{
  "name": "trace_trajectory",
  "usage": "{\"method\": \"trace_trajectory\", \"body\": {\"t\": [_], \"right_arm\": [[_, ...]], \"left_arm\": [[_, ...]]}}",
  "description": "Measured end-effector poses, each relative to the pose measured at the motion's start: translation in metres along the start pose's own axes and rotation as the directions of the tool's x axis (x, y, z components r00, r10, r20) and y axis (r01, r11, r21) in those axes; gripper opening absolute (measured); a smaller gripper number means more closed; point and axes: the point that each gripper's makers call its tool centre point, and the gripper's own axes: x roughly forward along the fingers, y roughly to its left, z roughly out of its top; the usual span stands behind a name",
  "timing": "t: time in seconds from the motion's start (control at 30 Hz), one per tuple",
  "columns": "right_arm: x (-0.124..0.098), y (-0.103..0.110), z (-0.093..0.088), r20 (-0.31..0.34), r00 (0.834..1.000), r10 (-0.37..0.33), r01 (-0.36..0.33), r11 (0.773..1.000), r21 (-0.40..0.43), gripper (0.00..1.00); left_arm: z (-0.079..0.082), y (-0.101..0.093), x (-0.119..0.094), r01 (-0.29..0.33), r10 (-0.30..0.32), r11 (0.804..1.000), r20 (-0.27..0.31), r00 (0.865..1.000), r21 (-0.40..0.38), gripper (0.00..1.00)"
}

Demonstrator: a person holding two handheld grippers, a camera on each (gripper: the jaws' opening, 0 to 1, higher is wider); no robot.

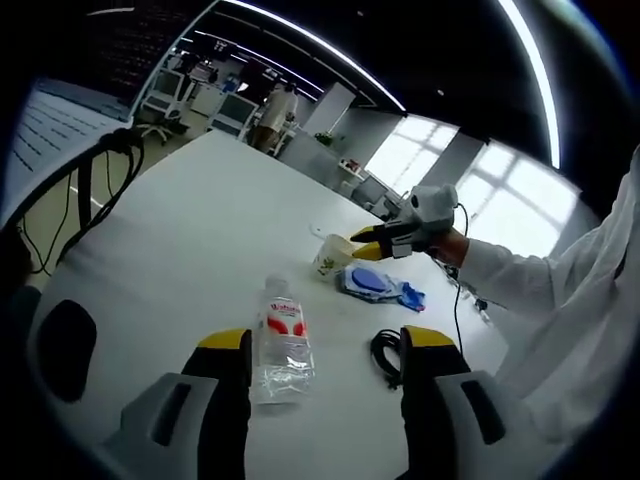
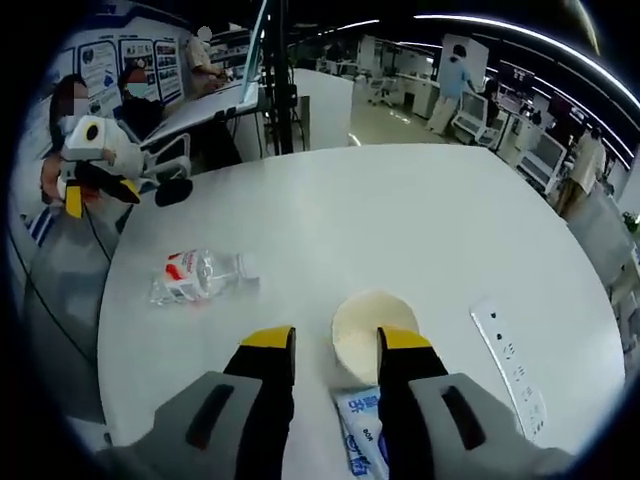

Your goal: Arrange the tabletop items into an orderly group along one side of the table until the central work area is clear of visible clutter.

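My left gripper (image 1: 325,350): jaws apart, holding nothing, low over the white table (image 1: 200,230).
Water bottle (image 1: 280,340): lying on its side just ahead of my left jaws, hard against the one at 9 o'clock; its cap points to 12 o'clock, so the long axis runs along my reach.
My right gripper (image 2: 335,350): jaws apart, and between the tips sits a paper cup (image 2: 365,335), mouth toward me. Whether the pads touch its wall I cannot tell.
Blue packet (image 2: 362,430): flat under my right jaws, at 6 o'clock from the cup.
Nearer hand: left for the bottle, right for the cup and packet.
Left gripper view adds: a coiled black cable (image 1: 386,352) beside my 3 o'clock jaw, and the right gripper at 1 o'clock reaching the cup.
Right gripper view adds: a white power strip (image 2: 510,365) at 3 o'clock, and the bottle at 10 o'clock with the left gripper beyond it at the table's edge.
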Motion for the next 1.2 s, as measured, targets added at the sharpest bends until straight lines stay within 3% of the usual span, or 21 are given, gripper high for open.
{"method": "trace_trajectory", "body": {"t": [0.3, 0.47, 0.6, 0.87, 1.2], "right_arm": [[-0.01, 0.005, 0.001, 0.041, 0.999, -0.018, 0.015, 0.998, 0.066, 0.38], [-0.018, 0.015, 0.01, 0.125, 0.992, -0.011, -0.011, 0.984, 0.177, 0.38], [-0.027, 0.023, 0.018, 0.209, 0.978, -0.012, -0.047, 0.961, 0.274, 0.39], [-0.042, 0.034, 0.028, 0.307, 0.951, -0.027, -0.093, 0.924, 0.371, 0.4], [-0.037, 0.057, 0.034, 0.383, 0.924, -0.007, -0.191, 0.858, 0.477, 0.42]], "left_arm": [[0.002, -0.006, -0.003, 0.004, -0.004, 1.0, 0.0, 1.0, 0.013, 0.6], [0.005, -0.009, -0.006, 0.007, -0.007, 1.0, 0.003, 1.0, 0.022, 0.61], [0.007, -0.01, -0.009, 0.009, -0.009, 1.0, 0.003, 1.0, 0.029, 0.61], [0.011, -0.014, -0.012, 0.016, -0.016, 0.999, -0.002, 1.0, 0.048, 0.61], [0.012, -0.018, -0.014, 0.024, -0.022, 0.997, -0.022, 1.0, 0.07, 0.61]]}}
